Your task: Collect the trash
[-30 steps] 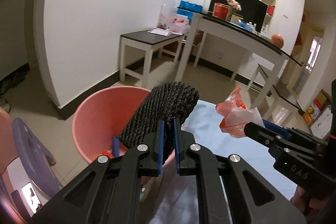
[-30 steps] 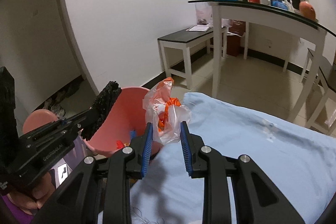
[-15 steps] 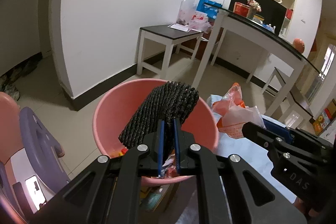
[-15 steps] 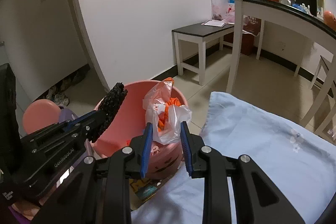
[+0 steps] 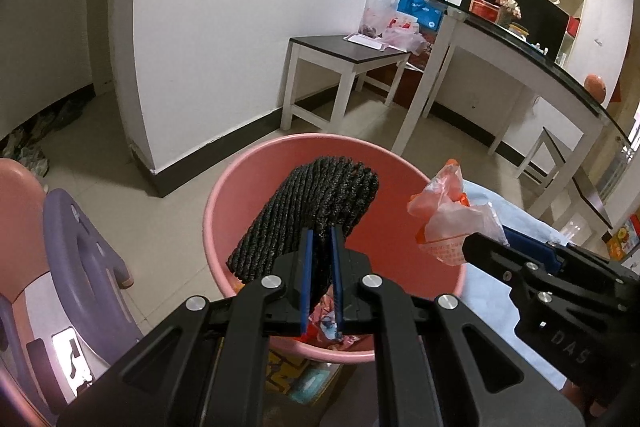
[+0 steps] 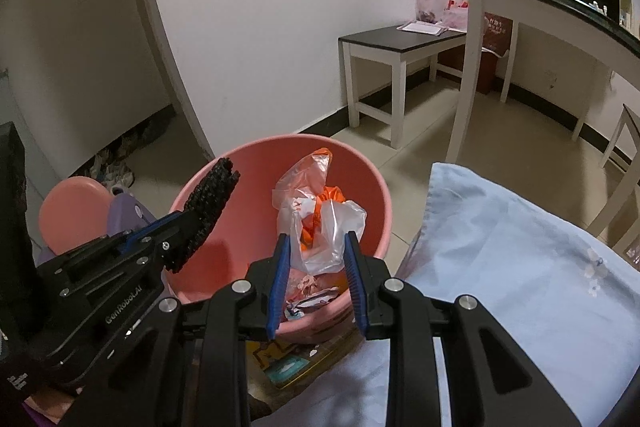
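Trash: a ribbed black scrub pad (image 5: 308, 215), rough and oblong, is pinched by the left tool (image 5: 321, 281) over a round pink plastic basin (image 5: 224, 195) w/ wrappers inside. The right tool (image 6: 316, 277) grips a crinkly clear plastic bag (image 6: 320, 223) w/ orange bits, above the basin's rim nr the pale blue bedsheet (image 6: 520, 267).

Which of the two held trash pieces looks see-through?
The plastic bag in the right gripper, clear with orange inside; the left gripper holds an opaque black knitted piece.
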Tool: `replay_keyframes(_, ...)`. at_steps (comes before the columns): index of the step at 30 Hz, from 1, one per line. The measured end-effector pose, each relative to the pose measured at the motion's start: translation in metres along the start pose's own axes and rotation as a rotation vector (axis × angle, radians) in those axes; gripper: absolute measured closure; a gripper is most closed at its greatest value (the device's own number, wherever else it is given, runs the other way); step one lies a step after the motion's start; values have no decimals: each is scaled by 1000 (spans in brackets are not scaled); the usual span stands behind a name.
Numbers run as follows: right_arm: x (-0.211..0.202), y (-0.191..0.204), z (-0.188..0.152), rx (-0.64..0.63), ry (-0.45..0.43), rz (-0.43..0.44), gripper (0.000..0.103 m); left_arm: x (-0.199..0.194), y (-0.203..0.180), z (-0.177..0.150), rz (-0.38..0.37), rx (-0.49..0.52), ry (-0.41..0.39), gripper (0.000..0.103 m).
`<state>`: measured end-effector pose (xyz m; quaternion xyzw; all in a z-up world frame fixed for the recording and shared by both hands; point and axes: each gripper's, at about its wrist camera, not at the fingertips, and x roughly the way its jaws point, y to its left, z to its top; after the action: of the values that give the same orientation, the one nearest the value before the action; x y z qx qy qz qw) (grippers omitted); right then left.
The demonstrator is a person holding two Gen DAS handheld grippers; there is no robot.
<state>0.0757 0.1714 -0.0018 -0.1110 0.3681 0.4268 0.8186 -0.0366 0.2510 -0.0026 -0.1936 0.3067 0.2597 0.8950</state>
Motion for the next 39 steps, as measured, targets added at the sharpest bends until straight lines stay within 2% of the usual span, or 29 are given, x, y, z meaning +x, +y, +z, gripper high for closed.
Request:
replay_keyframes(15, 26, 0, 1, -1, 31, 11, 73, 16, 12, -2, -6, -12, 42, 94)
replay_keyframes(17, 27, 0, 0, -1, 28, 11, 67, 18, 12, -1, -3, -14, 45, 94)
replay_keyframes(23, 25, 1, -2, 1, 25, 14, 60, 20, 14, 0, -7, -23, 52, 91)
replay_keyframes(26, 23, -1, -2, 1, 24, 15, 59, 22, 13, -1, -6, -13, 64, 85)
replay_keyframes(31, 20, -4, -3, 6, 20, 15, 56, 20, 9, -2, -10, 1, 63, 81)
replay_keyframes(33, 18, -5, -4, 11, 15, 15, 52, 19, 9, -1, -16, 5, 60, 72)
replay_keyframes(34, 17, -7, -4, 15, 11, 15, 51, 17, 8, -1, -19, 6, 56, 70)
replay_keyframes(39, 7, -11, -7, 25, -3, 14, 51, 14, 5, 0, -15, 8, 48, 69)
